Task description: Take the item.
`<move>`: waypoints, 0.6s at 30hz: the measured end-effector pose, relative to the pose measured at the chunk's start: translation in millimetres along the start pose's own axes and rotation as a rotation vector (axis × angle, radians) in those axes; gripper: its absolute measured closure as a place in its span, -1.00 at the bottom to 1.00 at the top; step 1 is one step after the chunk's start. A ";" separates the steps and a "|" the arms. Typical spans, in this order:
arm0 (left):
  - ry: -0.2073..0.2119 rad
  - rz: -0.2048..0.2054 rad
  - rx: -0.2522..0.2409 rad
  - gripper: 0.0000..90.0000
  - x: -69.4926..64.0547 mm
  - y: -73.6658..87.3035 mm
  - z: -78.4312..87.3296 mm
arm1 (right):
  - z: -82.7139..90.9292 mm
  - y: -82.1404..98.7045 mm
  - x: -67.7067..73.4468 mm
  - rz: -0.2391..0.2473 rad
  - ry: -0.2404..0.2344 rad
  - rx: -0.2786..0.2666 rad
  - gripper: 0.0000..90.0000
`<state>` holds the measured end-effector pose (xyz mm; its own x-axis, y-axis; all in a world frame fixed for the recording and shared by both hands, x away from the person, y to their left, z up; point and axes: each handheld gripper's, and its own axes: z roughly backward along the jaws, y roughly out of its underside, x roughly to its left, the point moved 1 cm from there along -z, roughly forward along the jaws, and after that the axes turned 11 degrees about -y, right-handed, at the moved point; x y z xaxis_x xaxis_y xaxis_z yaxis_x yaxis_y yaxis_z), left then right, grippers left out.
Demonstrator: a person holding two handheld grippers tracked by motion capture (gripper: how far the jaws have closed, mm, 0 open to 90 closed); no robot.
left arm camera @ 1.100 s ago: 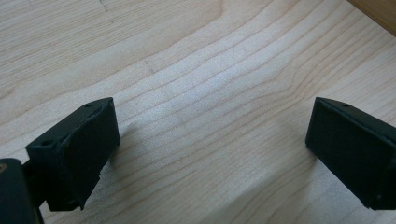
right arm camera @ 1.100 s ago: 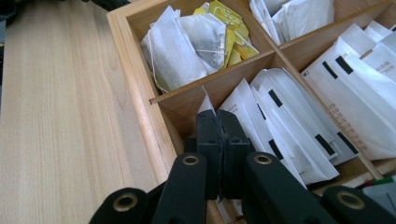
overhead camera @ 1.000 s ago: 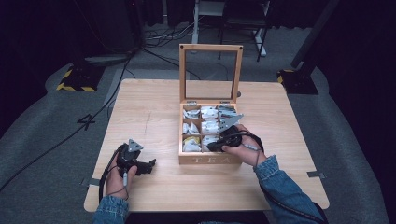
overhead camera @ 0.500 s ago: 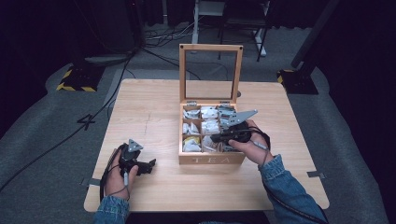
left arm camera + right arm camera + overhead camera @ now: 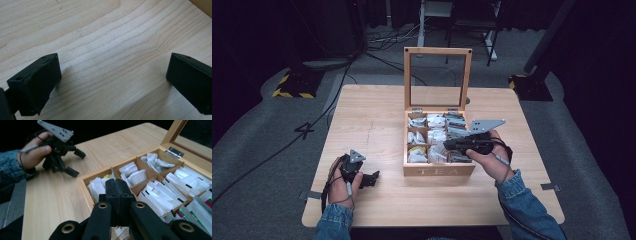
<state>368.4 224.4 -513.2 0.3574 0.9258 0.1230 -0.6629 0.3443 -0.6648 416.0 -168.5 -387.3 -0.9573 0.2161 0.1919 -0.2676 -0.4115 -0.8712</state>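
A wooden tea box (image 5: 439, 171) marked TEA stands open at the table's middle, lid (image 5: 438, 75) upright, its compartments packed with white tea packets (image 5: 160, 195). My right gripper (image 5: 448, 145) hovers over the box's front right compartments with its jaws pressed shut (image 5: 115, 181). A thin white packet edge (image 5: 111, 173) shows at the tips; I cannot tell whether it is pinched. Left of the box, my left gripper (image 5: 371, 179) rests low on the bare wood, jaws wide open (image 5: 112, 75) and nothing between them. The right gripper view also catches the left gripper (image 5: 75, 163).
The light wooden table (image 5: 377, 115) has free surface left of the box and behind it. Front edge lies close under both forearms. Cables (image 5: 362, 60) and dark stands sit on the grey floor beyond the table.
My right gripper has lifted a little and drifted right over the box, its grey plate tilting up. The left gripper has stayed where it was.
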 end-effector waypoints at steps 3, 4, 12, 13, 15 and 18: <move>0.000 0.000 0.000 -1.00 0.0 -0.1 0.0 | 11.7 -3.7 5.8 0.000 0.005 -0.038 1.00; 0.000 0.000 0.000 -1.00 0.0 -0.1 0.0 | 11.7 -3.7 5.8 0.000 0.005 -0.038 1.00; 0.003 -0.001 -0.001 -1.00 0.2 -0.5 -0.6 | 44.2 -3.6 5.8 -0.027 0.071 -0.119 1.00; 0.004 -0.002 -0.002 -1.00 0.3 -0.7 -0.8 | 47.0 -3.0 5.0 -0.029 0.079 -0.123 1.00; 0.008 -0.005 -0.001 -1.00 0.6 -1.0 -1.1 | 55.5 -1.3 2.4 -0.039 0.103 -0.134 1.00; 0.011 -0.010 -0.001 -1.00 1.1 -1.3 -1.4 | 66.8 1.1 -1.8 -0.053 0.128 -0.149 1.00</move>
<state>370.6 224.8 -513.3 0.3711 0.9206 0.1215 -0.6585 0.3532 -0.6645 410.1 -228.5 -358.4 -0.9180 0.3488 0.1890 -0.2893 -0.2627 -0.9205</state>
